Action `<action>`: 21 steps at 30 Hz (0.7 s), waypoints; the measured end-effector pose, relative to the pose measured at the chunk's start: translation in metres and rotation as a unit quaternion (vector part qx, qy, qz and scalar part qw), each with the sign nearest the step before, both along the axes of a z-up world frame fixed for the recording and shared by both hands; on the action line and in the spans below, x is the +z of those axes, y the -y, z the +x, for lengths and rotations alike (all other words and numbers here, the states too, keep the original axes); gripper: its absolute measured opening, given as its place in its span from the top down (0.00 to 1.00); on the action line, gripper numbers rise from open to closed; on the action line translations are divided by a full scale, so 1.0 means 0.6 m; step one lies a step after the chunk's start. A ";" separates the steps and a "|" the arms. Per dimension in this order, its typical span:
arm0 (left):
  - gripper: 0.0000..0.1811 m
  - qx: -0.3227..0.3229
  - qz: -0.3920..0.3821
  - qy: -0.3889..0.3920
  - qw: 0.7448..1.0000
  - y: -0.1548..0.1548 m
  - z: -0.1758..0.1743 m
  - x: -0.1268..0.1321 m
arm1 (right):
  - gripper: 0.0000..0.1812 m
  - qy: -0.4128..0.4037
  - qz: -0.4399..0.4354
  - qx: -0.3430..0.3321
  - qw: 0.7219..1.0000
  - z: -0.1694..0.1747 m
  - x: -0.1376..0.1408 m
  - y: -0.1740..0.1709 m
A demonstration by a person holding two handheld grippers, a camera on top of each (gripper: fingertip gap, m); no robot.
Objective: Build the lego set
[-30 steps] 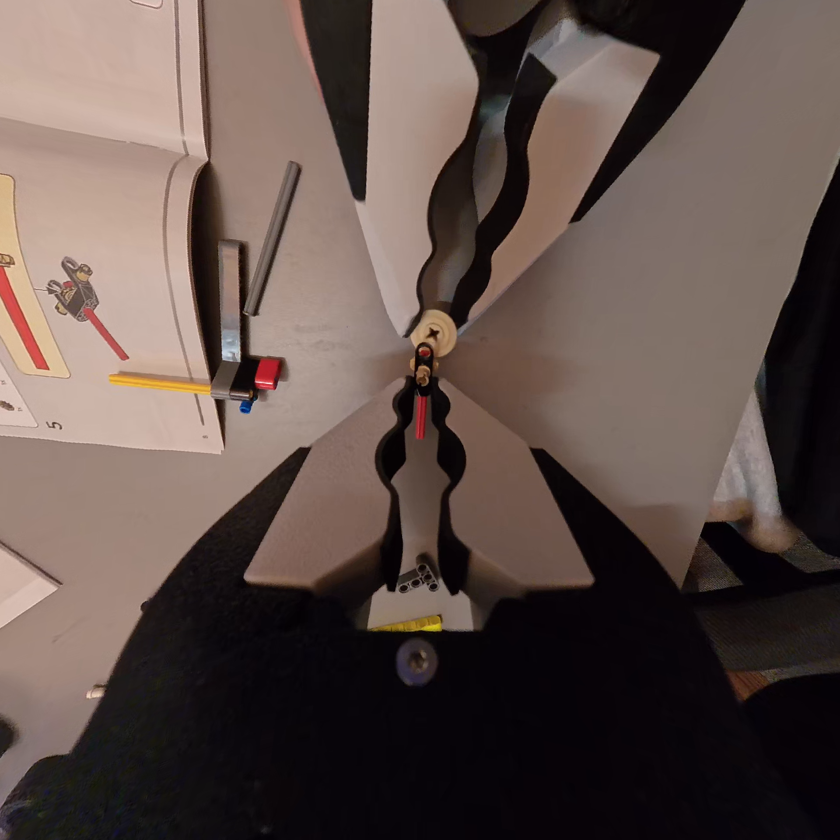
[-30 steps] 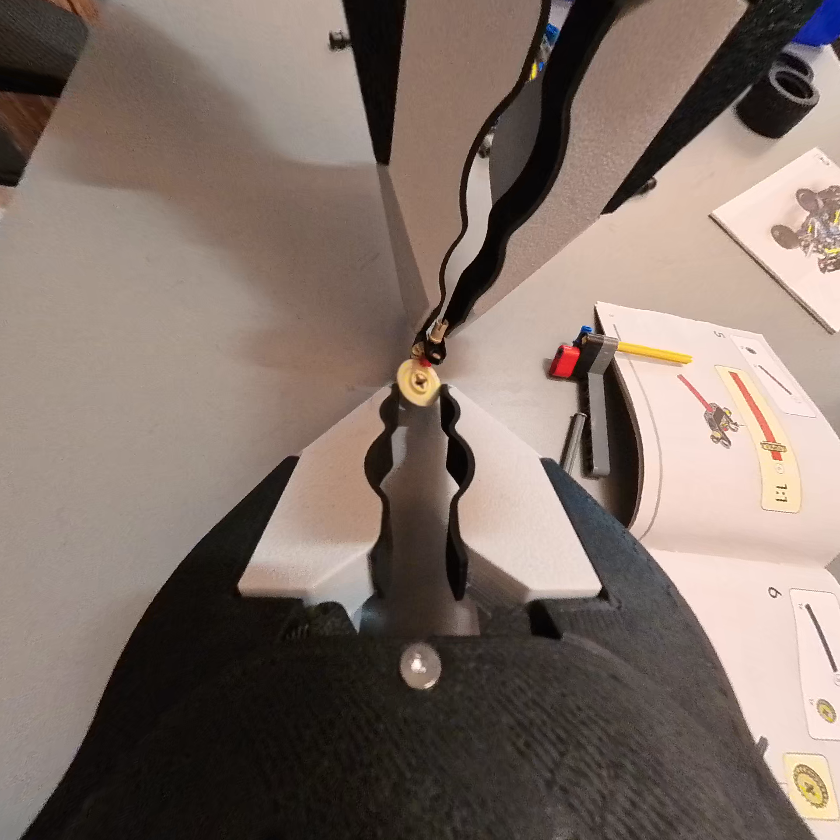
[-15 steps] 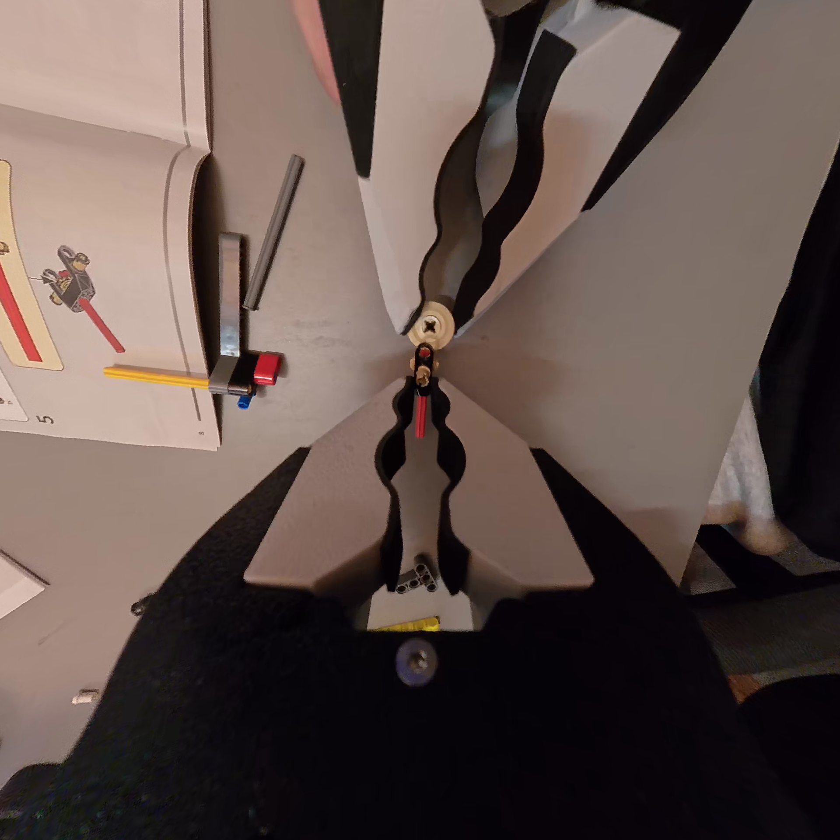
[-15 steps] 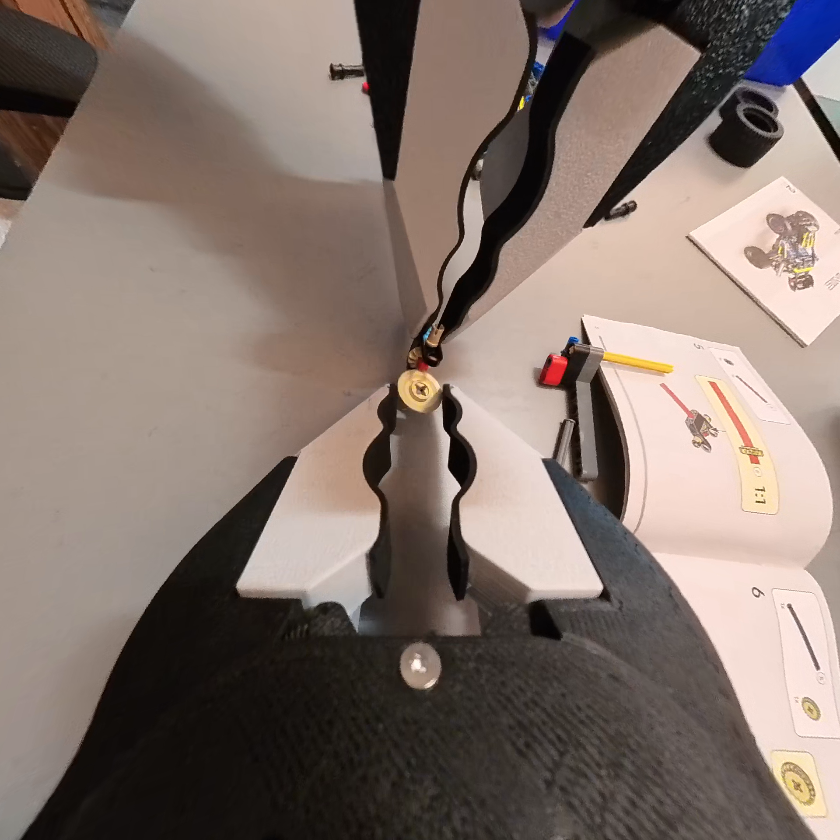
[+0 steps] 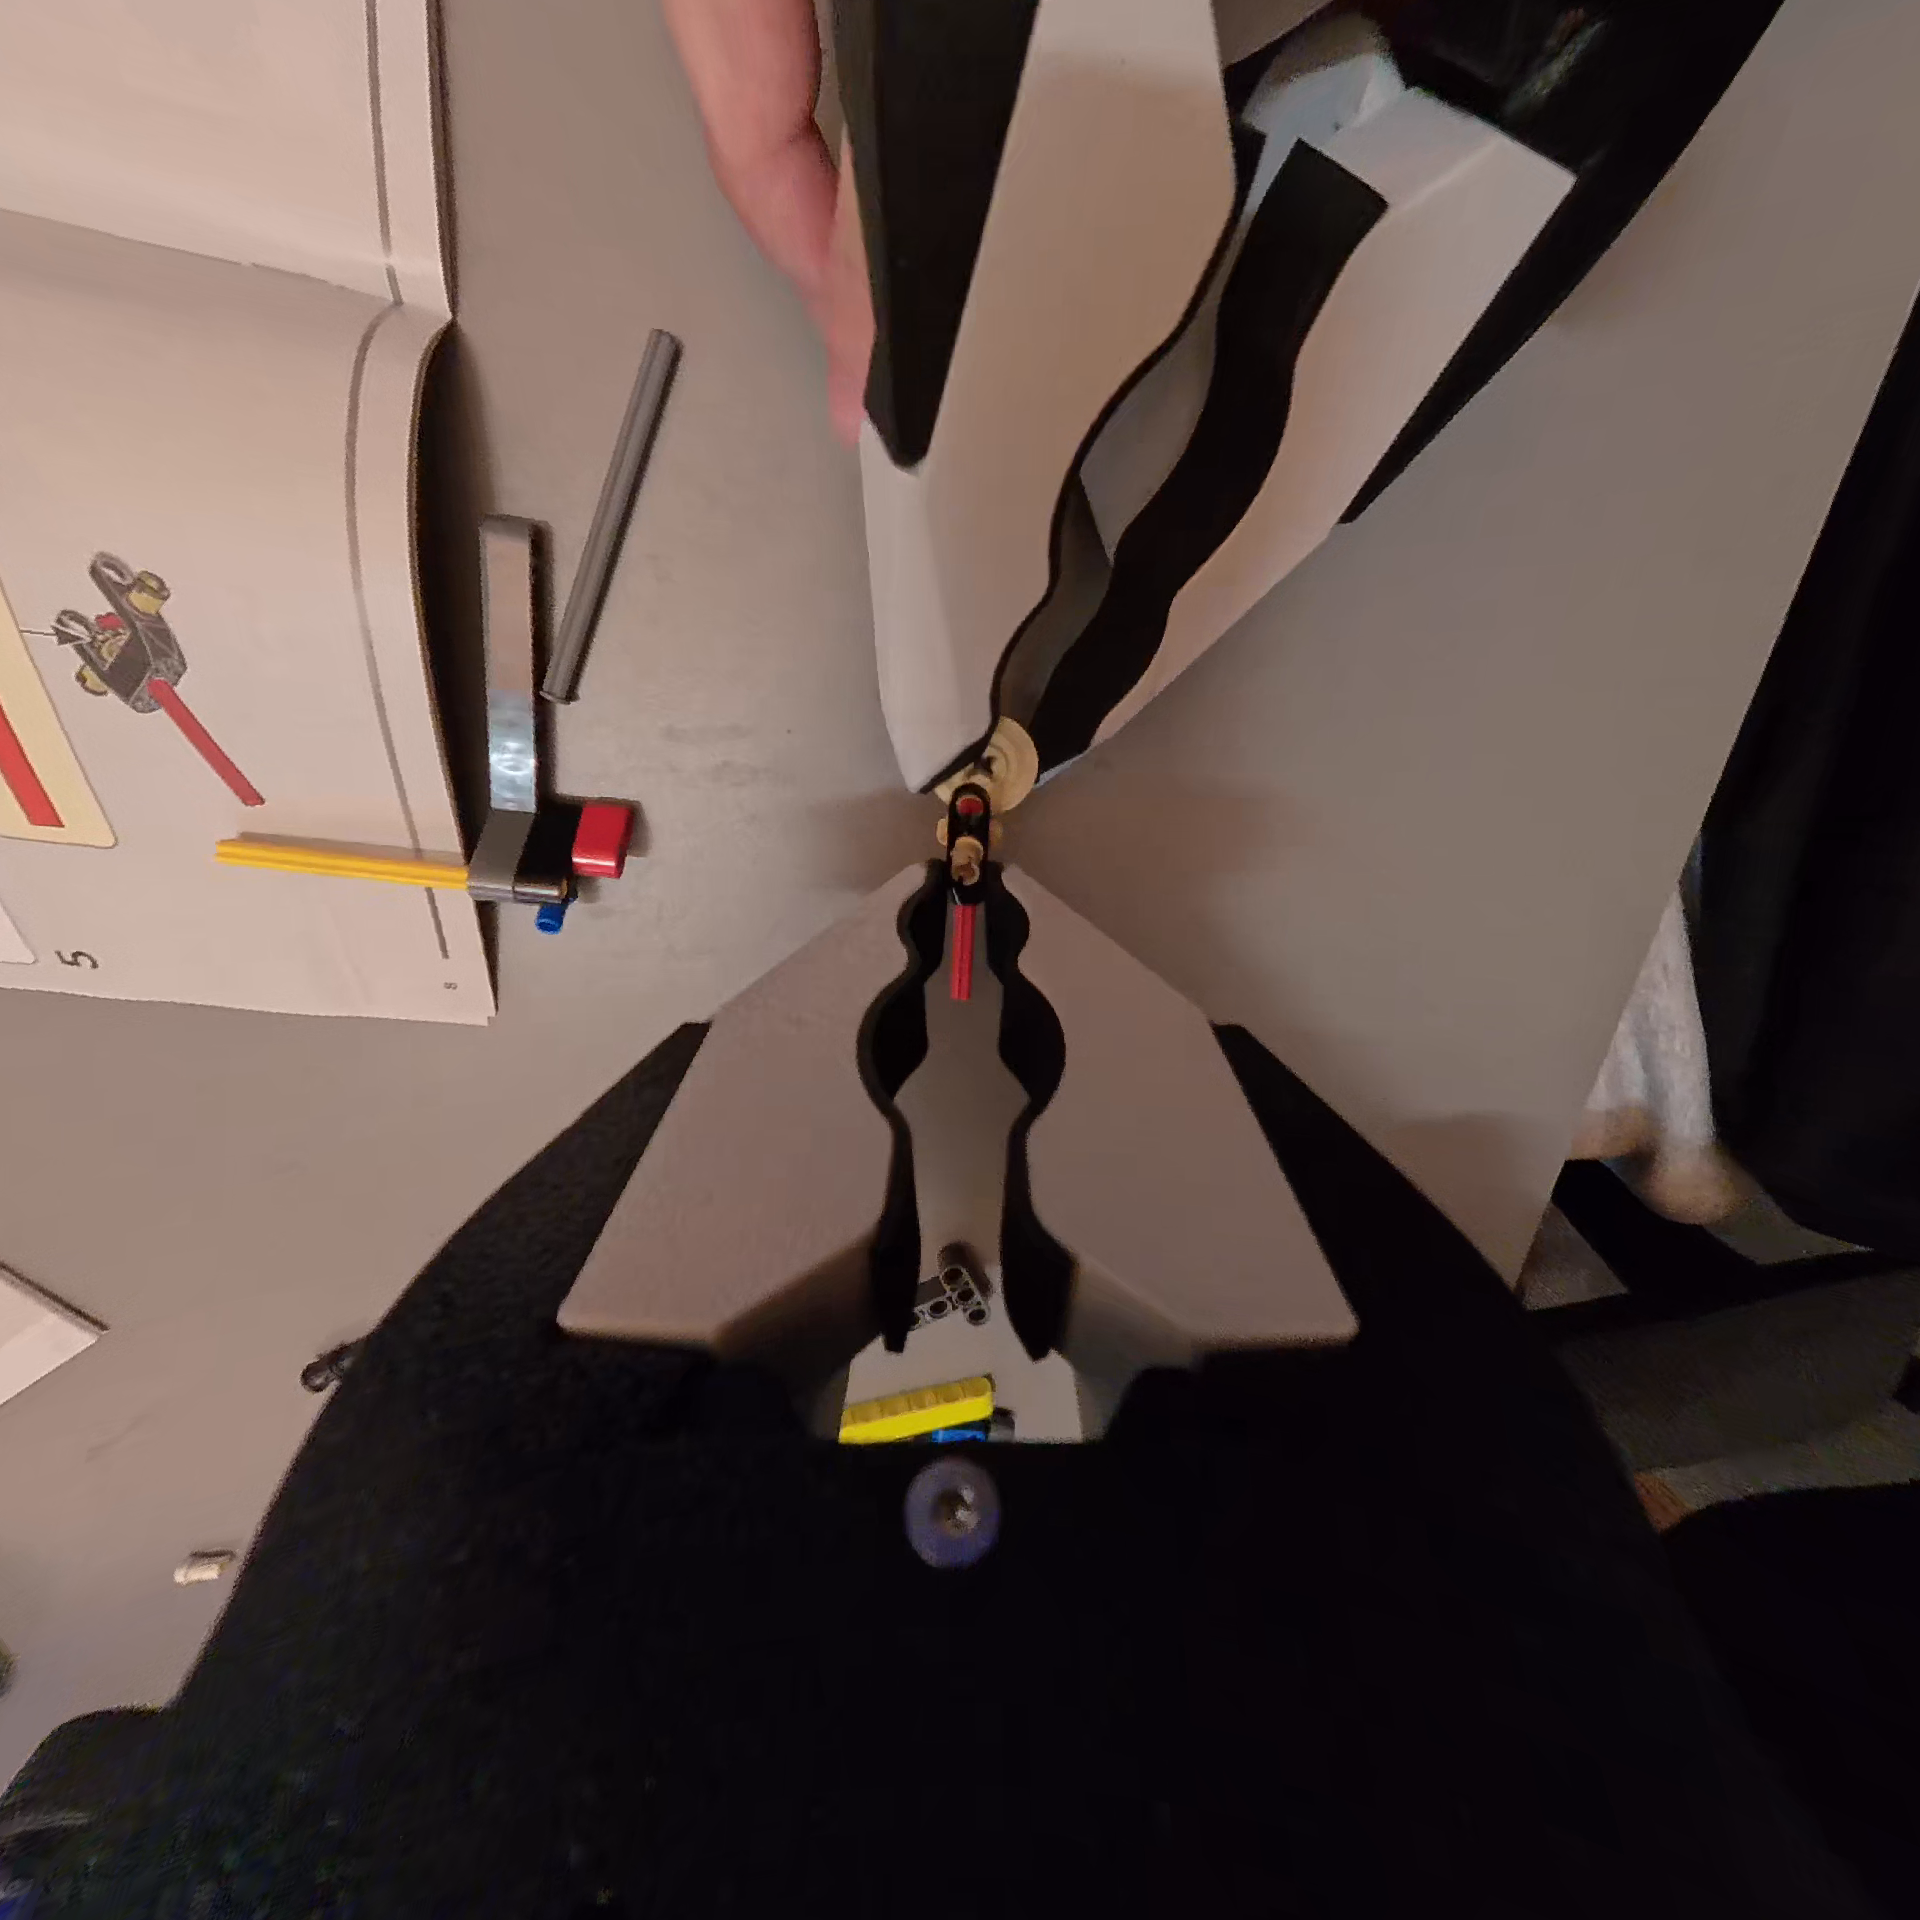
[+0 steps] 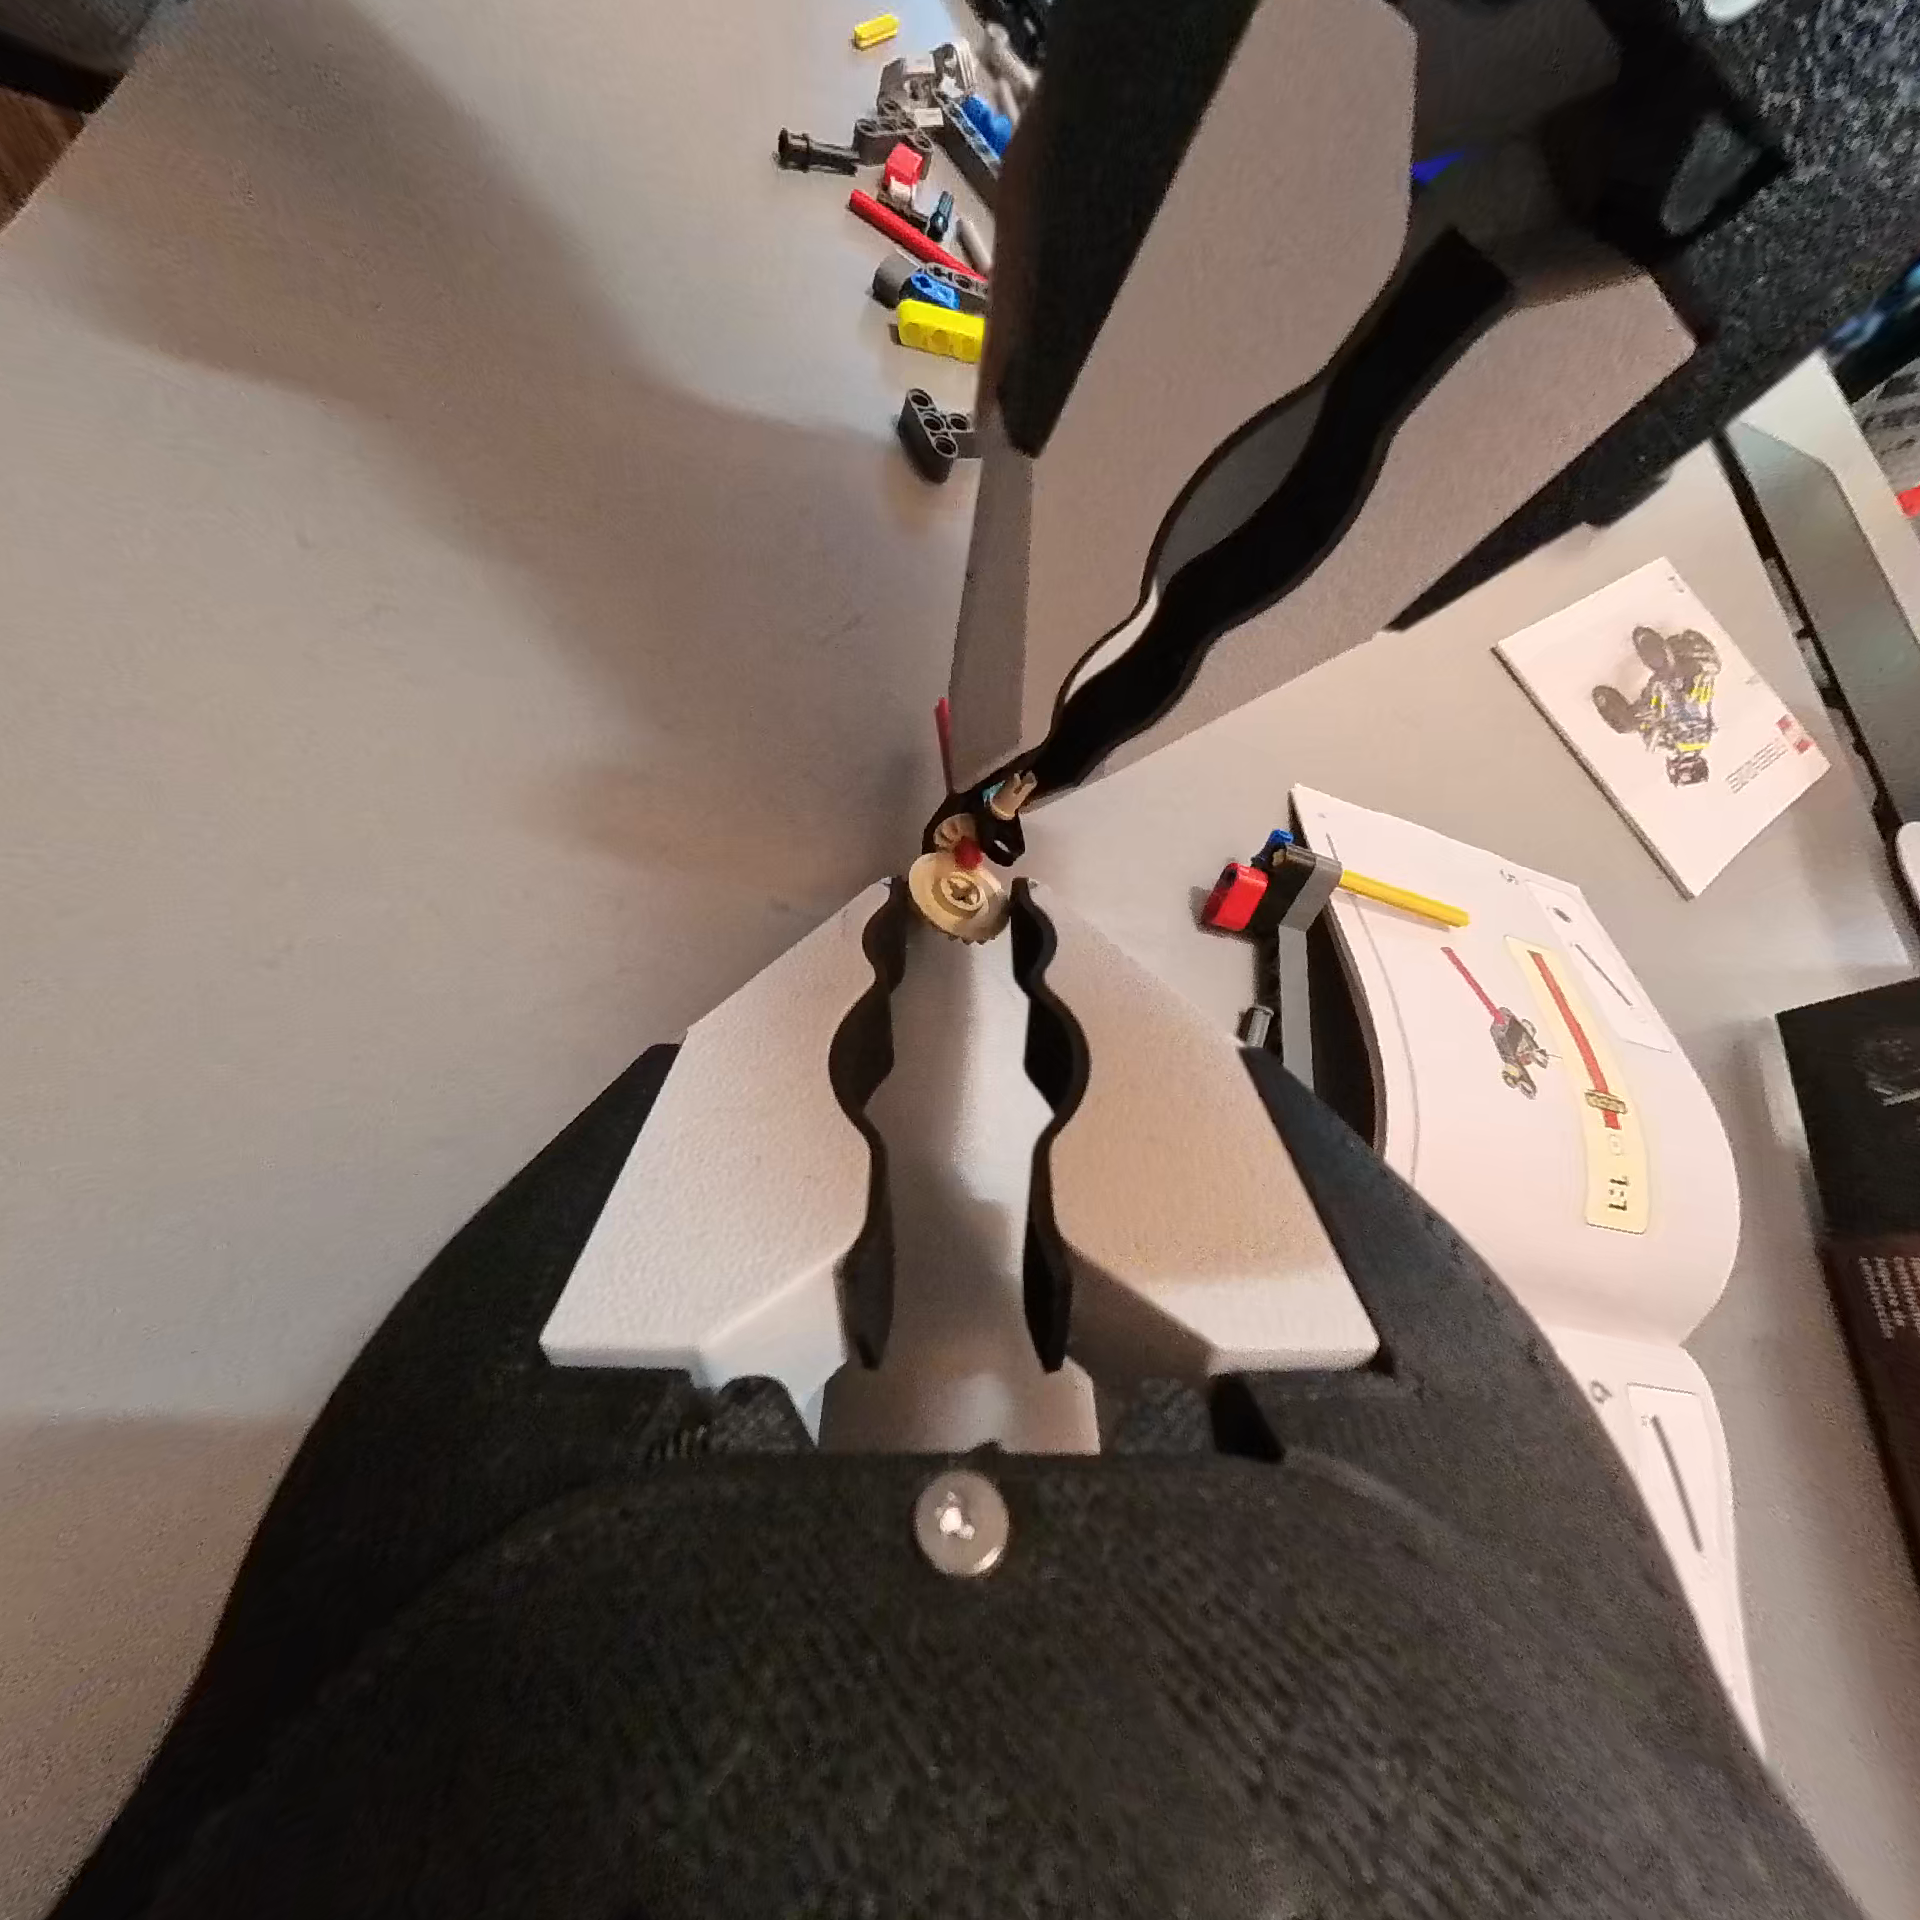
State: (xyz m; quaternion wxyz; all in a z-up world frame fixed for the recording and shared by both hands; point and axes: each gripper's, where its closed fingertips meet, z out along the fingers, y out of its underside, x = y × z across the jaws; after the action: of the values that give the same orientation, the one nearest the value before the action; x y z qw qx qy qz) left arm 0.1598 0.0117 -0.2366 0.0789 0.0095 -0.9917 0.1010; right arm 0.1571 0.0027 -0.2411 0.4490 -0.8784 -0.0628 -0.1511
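My left gripper (image 5: 966, 883) is shut on a small black connector with tan pins and a red axle (image 5: 962, 951) through it; the axle runs back between the fingers. My right gripper (image 6: 956, 894) is shut on a tan bevel gear (image 6: 954, 894). The two grippers meet tip to tip above the grey table. The gear (image 5: 1010, 769) sits right at the red axle end of the black connector (image 6: 987, 821). In the right wrist view the left gripper (image 6: 997, 800) comes in from the top.
An open instruction booklet (image 5: 208, 582) lies left, with a grey beam assembly with yellow axle and red piece (image 5: 520, 831) at its edge and a loose grey axle (image 5: 613, 520) beside it. Several loose pieces (image 6: 925, 229) lie farther off. A leaflet (image 6: 1662, 727) lies right. Only a small space, under 4 cm, lies between the two pairs of fingers.
The right gripper has tilted and its view now looks farther across the table. The gear has turned against the connector's red axle end. The left gripper stays almost still.
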 end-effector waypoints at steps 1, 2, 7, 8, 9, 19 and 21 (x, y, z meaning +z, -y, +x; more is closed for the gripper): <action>0.97 -0.001 0.001 0.000 1.000 0.001 0.000 0.000 | 0.90 0.009 0.002 -0.002 1.000 0.002 0.001 0.000; 0.97 -0.003 0.002 0.002 1.000 0.002 0.001 0.000 | 0.90 0.016 0.002 -0.004 1.000 0.003 0.001 0.000; 0.97 -0.003 0.003 0.010 1.000 0.003 0.002 0.000 | 0.89 0.028 -0.016 -0.008 0.999 0.007 -0.008 0.005; 0.97 -0.002 0.004 0.009 1.000 0.002 0.001 0.000 | 0.89 0.026 -0.012 -0.012 1.000 0.009 -0.005 0.008; 0.97 -0.001 0.005 0.008 1.000 0.001 0.000 0.000 | 0.87 0.018 -0.005 -0.016 1.000 0.011 0.000 0.013; 0.97 0.001 0.022 -0.001 1.000 -0.007 0.002 -0.001 | 0.83 -0.104 -0.016 -0.056 0.993 0.038 -0.004 0.029; 0.97 0.001 0.033 0.003 0.999 -0.011 0.004 0.000 | 0.83 -0.098 -0.030 -0.056 0.993 0.039 -0.012 0.032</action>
State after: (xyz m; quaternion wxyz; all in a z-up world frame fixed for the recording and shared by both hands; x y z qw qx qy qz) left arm 0.1624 0.0183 -0.2366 0.0754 0.0127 -0.9947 0.0683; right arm 0.1805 -0.0165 -0.2484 0.4176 -0.9040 0.0263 -0.0876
